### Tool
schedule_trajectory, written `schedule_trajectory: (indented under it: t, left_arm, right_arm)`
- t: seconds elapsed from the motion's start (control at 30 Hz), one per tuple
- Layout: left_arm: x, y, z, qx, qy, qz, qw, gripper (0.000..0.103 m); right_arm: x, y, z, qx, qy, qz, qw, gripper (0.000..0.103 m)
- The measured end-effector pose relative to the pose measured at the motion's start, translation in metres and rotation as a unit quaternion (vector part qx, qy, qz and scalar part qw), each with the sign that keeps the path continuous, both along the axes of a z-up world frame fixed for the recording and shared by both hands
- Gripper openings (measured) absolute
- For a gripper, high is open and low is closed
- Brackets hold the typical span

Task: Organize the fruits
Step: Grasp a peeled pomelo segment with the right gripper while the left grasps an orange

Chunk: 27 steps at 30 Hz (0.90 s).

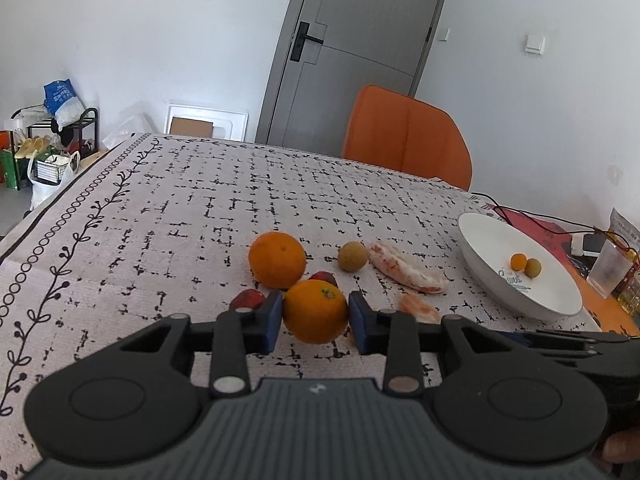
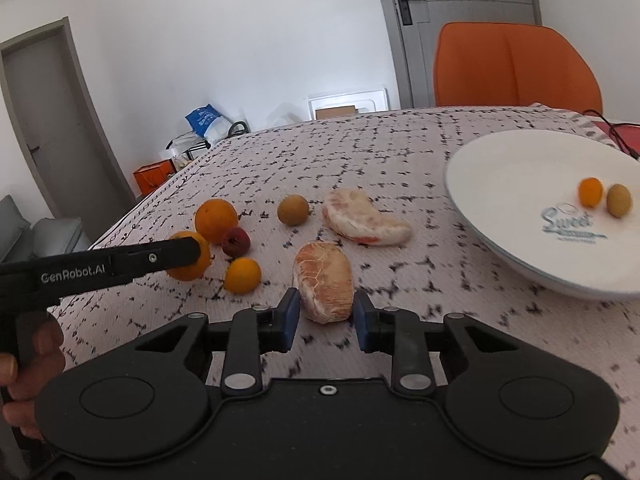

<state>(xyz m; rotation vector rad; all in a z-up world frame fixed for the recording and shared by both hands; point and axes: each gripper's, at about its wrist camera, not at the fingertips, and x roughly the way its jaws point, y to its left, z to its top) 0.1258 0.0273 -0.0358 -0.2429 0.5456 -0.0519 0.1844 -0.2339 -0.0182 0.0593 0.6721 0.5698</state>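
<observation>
Patterned cloth covers the bench, where the white plate (image 2: 500,184), off to the right of both jaws, holds only two small fruits. Left gripper (image 1: 316,316) has closed on an orange (image 1: 315,311); right gripper (image 2: 325,312) pinches a peeled pomelo segment (image 2: 324,280). Five more fruits lie ahead, so most sorting seems left.

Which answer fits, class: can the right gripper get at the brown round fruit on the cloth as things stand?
Probably not yet. The right gripper is shut on a peeled citrus segment, so its jaws are full. The brown round fruit lies beyond, uncovered on the tablecloth, with open cloth in between.
</observation>
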Motion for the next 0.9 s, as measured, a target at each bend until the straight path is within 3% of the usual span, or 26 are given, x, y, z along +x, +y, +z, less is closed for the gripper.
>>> schedule_trajectory:
  t: [0.2,0.37,0.67,0.73,0.77,0.9]
  left_arm:
    - [-0.001,-0.005,-0.002,0.005,0.001,-0.006,1.0000,0.034]
    - [0.003,-0.006,-0.010,0.009,0.016,-0.007,0.9998,0.035]
    - [0.007,-0.006,-0.019,0.005,0.025,-0.010,0.9996,0.036]
    - [0.008,-0.007,-0.018,0.008,0.025,-0.009,0.9996,0.036]
    - [0.008,-0.007,-0.018,0.007,0.025,-0.009,0.9996,0.036]
    - [0.006,-0.009,-0.014,0.010,0.020,-0.007,0.9997,0.036]
  right_arm:
    - [0.002,-0.002,0.004,-0.005,-0.015,-0.020,1.000,0.045]
    - [0.011,0.007,0.000,-0.007,-0.012,-0.014,1.000,0.047]
    - [0.017,0.018,-0.005,-0.012,-0.018,-0.004,1.000,0.048]
    - [0.017,0.020,-0.005,-0.014,-0.021,-0.003,1.000,0.045]
    - [0.017,0.020,-0.005,-0.014,-0.021,-0.005,1.000,0.035]
    - [0.017,0.012,-0.002,0.001,-0.010,-0.004,1.000,0.033]
